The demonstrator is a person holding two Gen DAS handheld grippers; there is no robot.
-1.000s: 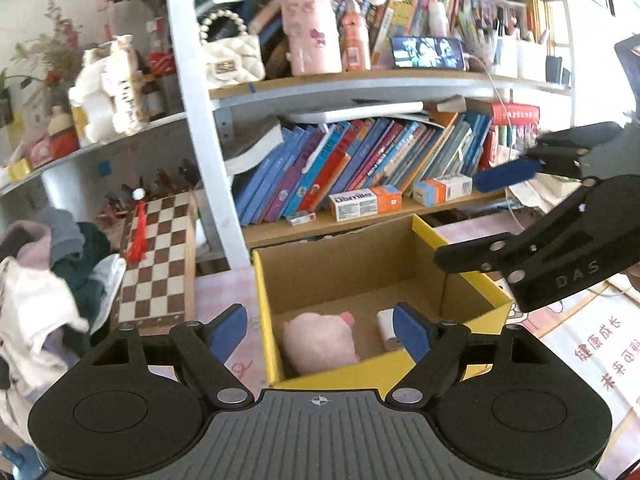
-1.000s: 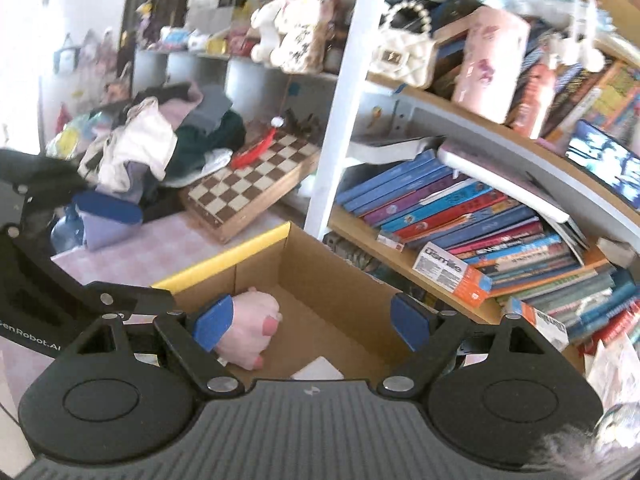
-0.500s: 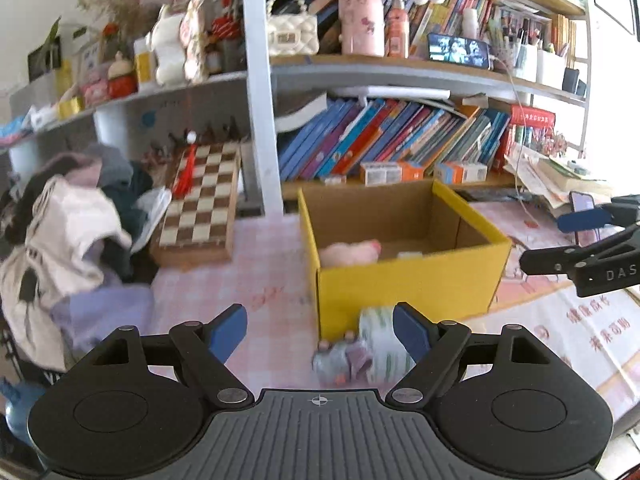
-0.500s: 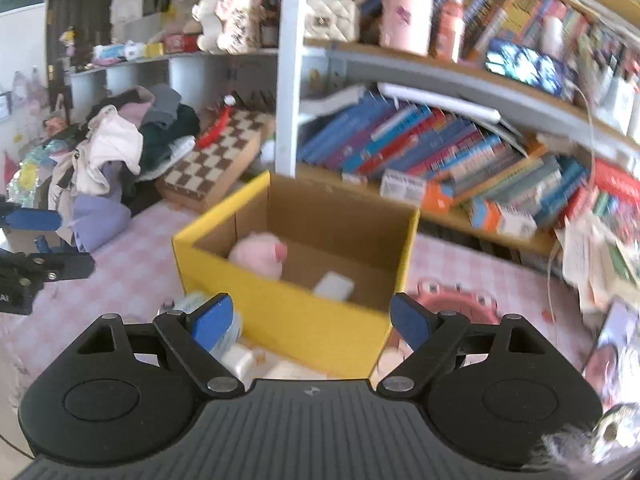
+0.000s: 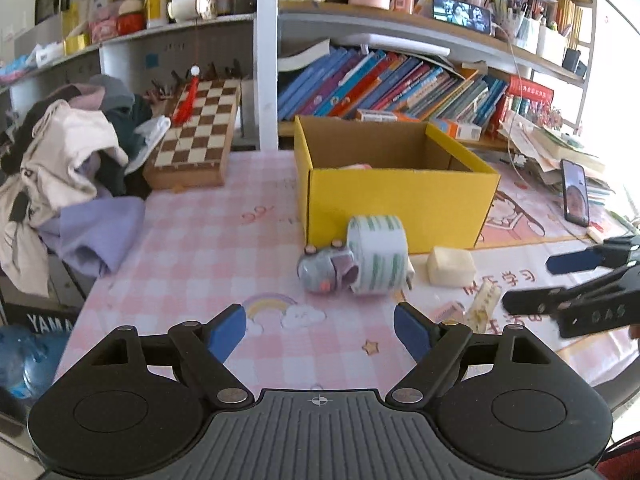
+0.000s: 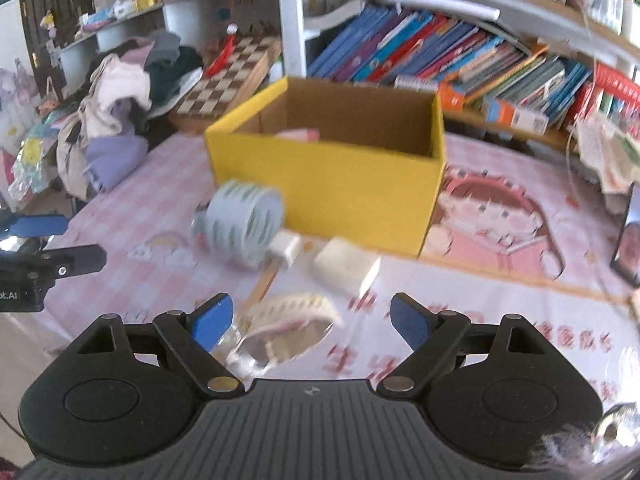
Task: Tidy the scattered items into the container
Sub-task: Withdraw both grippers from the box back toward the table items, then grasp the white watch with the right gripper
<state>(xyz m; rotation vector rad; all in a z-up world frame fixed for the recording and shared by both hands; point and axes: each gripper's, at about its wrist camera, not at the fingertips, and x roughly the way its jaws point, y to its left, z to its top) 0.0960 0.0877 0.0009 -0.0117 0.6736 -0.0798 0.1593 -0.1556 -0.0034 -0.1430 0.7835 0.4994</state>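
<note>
A yellow cardboard box (image 5: 400,196) (image 6: 320,184) stands on the pink checked tablecloth with a pink plush toy (image 5: 358,167) inside. In front of it lie a roll of tape (image 5: 376,254) (image 6: 242,220), a grey plush toy (image 5: 324,270), a cream block (image 5: 450,266) (image 6: 346,264), a white charger (image 6: 284,250) and a cream hair clip (image 5: 484,306) (image 6: 288,318). My left gripper (image 5: 320,330) is open and empty, back from the items. My right gripper (image 6: 310,318) is open, just above the hair clip; it also shows in the left wrist view (image 5: 576,280).
A chessboard (image 5: 196,136) leans at the back left beside a heap of clothes (image 5: 68,168). Bookshelves (image 5: 400,88) stand behind the box. A phone (image 5: 576,192) is propped at the right. The table edge and a water bottle (image 5: 20,360) are at the left.
Both grippers have pulled back from above the box and come down toward the table, so the loose items in front of the box are now in view. Both stay open.
</note>
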